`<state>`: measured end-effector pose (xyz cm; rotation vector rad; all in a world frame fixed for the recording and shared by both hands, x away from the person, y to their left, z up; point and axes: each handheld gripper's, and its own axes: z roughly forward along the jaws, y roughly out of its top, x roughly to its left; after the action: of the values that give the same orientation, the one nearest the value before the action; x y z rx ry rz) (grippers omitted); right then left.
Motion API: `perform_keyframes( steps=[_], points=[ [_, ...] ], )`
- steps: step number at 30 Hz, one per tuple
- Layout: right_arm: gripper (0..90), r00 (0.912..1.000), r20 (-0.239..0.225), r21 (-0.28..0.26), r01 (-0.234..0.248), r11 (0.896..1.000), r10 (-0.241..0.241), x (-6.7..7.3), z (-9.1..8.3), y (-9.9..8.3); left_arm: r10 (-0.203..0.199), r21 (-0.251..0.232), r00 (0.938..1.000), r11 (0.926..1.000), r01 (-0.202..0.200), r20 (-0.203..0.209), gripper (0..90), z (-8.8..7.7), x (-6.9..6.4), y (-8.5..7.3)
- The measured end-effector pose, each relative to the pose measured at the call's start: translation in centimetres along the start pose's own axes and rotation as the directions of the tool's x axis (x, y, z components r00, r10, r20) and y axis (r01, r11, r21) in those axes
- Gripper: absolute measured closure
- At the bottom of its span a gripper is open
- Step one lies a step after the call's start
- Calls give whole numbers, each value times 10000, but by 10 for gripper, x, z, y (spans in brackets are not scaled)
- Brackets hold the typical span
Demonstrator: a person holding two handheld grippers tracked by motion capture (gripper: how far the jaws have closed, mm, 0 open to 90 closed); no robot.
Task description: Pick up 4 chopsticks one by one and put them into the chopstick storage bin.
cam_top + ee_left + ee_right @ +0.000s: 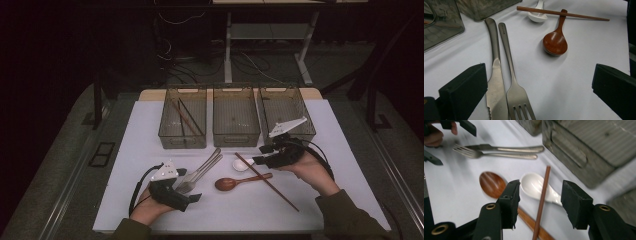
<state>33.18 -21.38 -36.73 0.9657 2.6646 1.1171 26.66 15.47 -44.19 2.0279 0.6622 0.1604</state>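
Observation:
On the white table lie a steel knife (206, 163) (496, 75) and fork (192, 178) (514, 82) side by side, a wooden spoon (235, 182) (555, 41) (492, 183), a white ceramic spoon (241, 164) (537, 15) (536, 186) and a brown chopstick (267, 181) (561, 13) (541, 202) lying across both spoons. My left gripper (192, 196) (539, 87) stands open at the fork's and knife's lower ends. My right gripper (260, 155) (539, 200) is open, its jaws straddling the chopstick and the white spoon's handle.
Three clear bins stand in a row at the back: the left bin (183, 120) holds chopsticks, the middle bin (236, 117) and right bin (285, 112) look bare. A desk frame and cables lie beyond the table on the dark floor.

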Motion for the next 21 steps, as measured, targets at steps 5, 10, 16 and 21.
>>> perform_keyframes(
  steps=[5,10,16,21],
  points=[
    [492,9989,181,494,-432,9978,424,-3,-6,-16,15,25,10000,10000,-15,-41,0,0,0,0],
    [523,9983,293,1087,-541,9926,512,-2,-9,-27,27,12,10000,10000,-27,-51,0,-1,0,0],
    [594,9976,552,1781,-499,9828,407,3,-8,-38,34,34,10000,10000,-34,-49,0,-1,0,0],
    [615,9977,559,2531,-515,9661,386,7,0,-44,51,52,10000,10000,-51,-66,0,-1,-1,0]
  ],
)
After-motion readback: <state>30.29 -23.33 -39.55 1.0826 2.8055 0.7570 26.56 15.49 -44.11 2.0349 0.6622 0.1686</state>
